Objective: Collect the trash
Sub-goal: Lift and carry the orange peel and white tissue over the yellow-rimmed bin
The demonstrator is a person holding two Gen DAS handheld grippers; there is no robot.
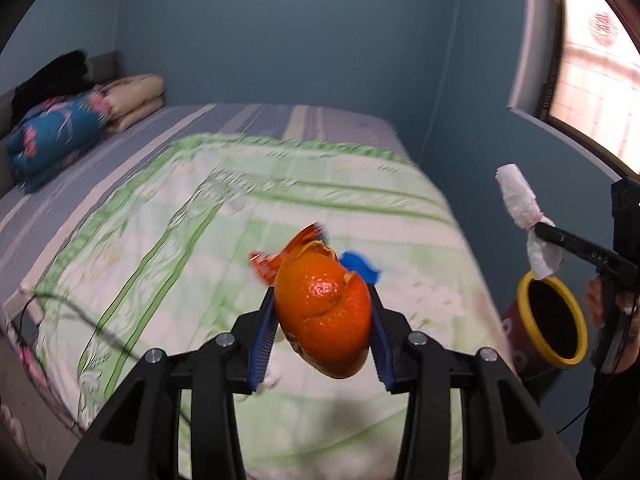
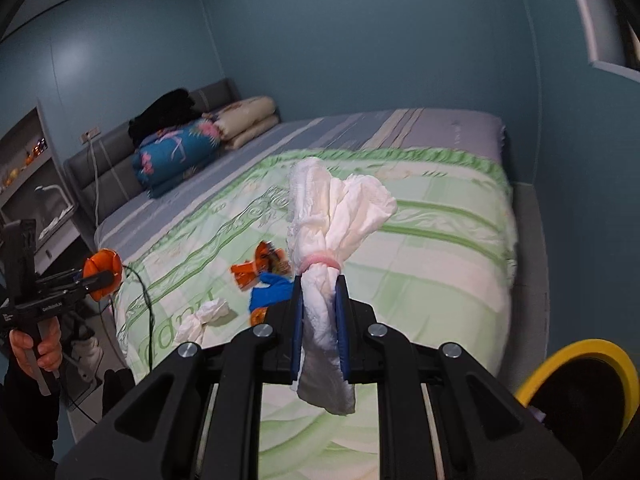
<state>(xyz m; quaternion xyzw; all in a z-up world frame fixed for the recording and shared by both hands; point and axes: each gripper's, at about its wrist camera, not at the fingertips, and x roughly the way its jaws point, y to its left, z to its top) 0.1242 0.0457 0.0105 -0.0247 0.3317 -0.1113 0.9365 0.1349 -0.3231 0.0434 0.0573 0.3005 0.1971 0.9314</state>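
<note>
The left gripper (image 1: pixel 323 312) clamps an orange peel (image 1: pixel 326 312) in the air above the bed (image 1: pixel 248 200). The right gripper (image 2: pixel 319 320) pinches a white tissue bundle (image 2: pixel 332 216) tied with a pink band, held near the bed's side edge by the yellow-rimmed bin (image 1: pixel 552 320). An orange wrapper (image 2: pixel 260 266), blue scrap (image 2: pixel 270 292) and crumpled tissue (image 2: pixel 206 318) lie on the green quilt near its foot edge.
</note>
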